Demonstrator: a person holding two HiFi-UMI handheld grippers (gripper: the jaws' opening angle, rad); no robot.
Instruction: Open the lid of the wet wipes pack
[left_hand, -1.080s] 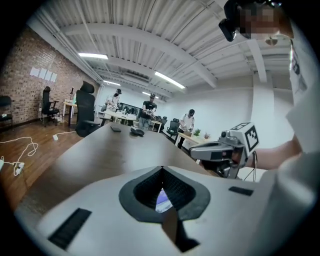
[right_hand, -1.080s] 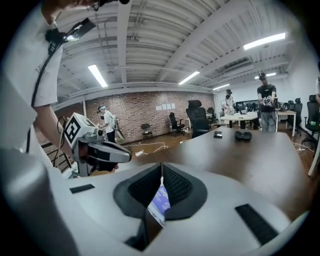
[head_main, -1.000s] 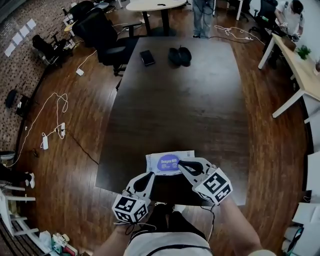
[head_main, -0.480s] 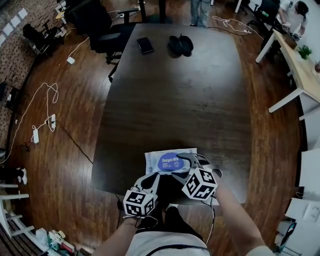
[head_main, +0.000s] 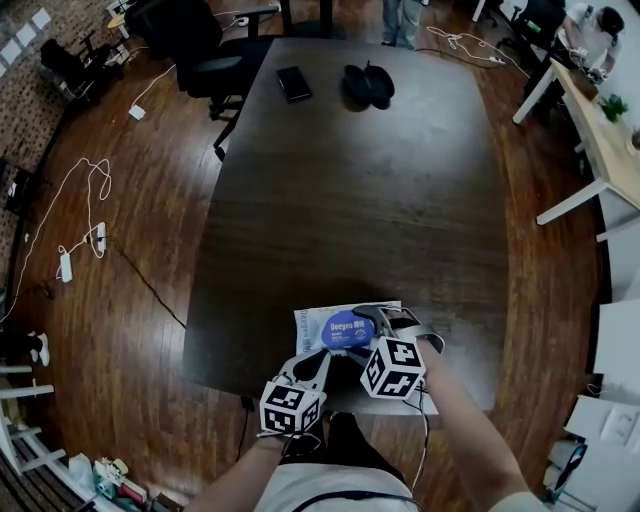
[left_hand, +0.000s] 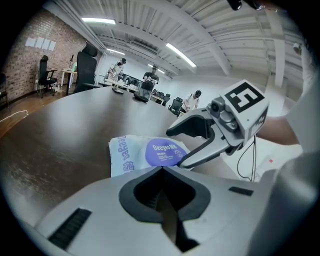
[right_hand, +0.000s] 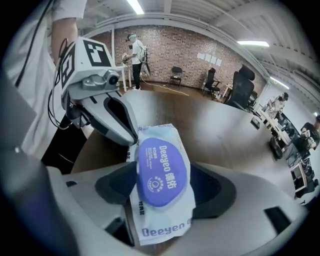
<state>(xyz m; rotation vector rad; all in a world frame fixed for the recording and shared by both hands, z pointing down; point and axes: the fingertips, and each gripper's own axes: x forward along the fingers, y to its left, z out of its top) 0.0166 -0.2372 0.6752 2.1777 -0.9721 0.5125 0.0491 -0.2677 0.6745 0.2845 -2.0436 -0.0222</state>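
Head view: left tool (head_main: 318, 362) and right tool (head_main: 362, 330) have dropped to the pack (head_main: 335, 328) at the counter's (head_main: 350, 180) near edge.

Left gripper view: left tool clenched, empty, short of the pack.

Right gripper view: right tool's jaws have just been spreading and now straddle the closed lid (right_hand: 162, 172) without gripping it; lifting the lid likely comes next.

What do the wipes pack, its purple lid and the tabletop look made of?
Wipes pack: soft plastic film, pale and slightly glossy; it creases and has crimped ends.
Lid: smooth purple oval with a sheen, probably moulded plastic, though a stuck-on label flap is possible.
Tabletop: dark wood or wood-look laminate, low sheen; faint grain streaks show.
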